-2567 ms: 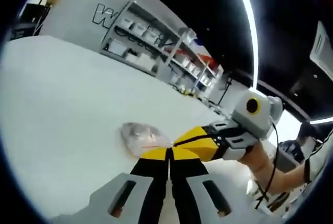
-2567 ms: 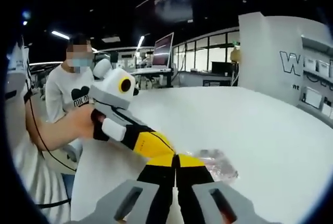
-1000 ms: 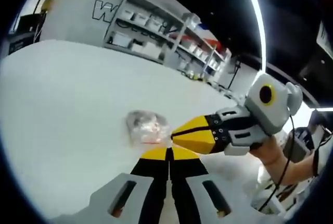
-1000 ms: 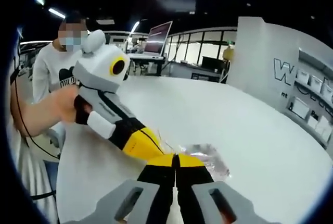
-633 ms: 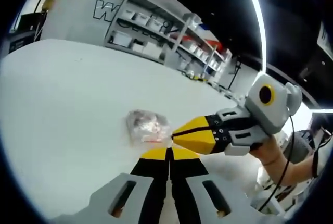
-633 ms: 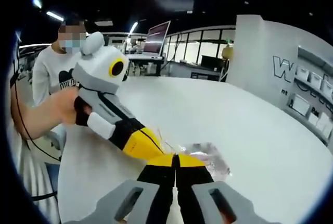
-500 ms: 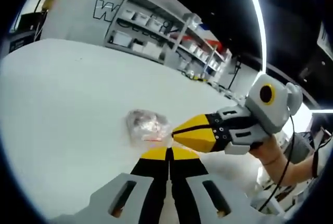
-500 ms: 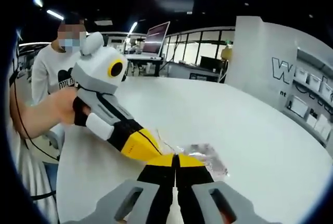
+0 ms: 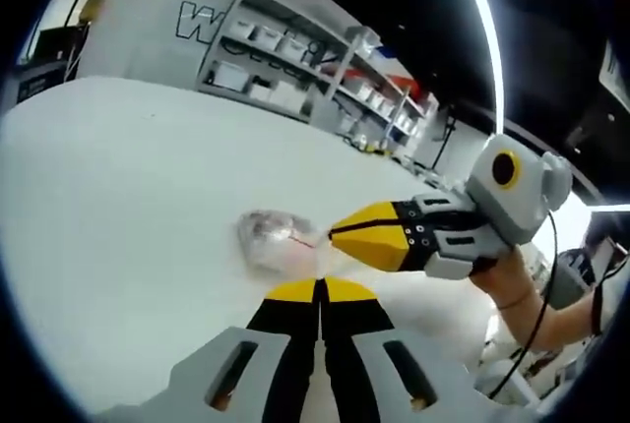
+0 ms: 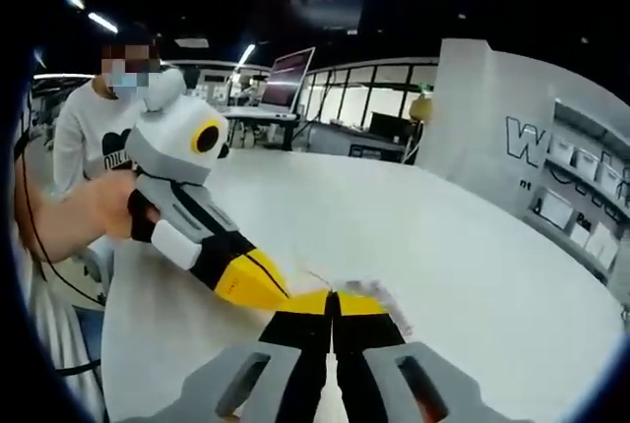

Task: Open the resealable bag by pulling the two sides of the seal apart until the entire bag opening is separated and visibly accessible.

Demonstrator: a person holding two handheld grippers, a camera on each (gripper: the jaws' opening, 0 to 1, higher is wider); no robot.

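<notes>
Bag (image 9: 279,243) pinched, seemingly, by both closed tongs (image 9: 318,288) (image 10: 333,297); shelving (image 9: 295,64) behind.

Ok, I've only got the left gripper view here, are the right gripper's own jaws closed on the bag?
Observer: In the right gripper view the right gripper has its jaws pressed together, and the bag starts right at their tips, so it looks pinched.
Operator: And my left gripper, seen from that side?
Observer: The left gripper comes in from the left, jaws together, and a thin edge of film runs up to its tip.
Operator: Anyone close by?
Observer: A person in a white top stands beyond the far edge of the table.
</notes>
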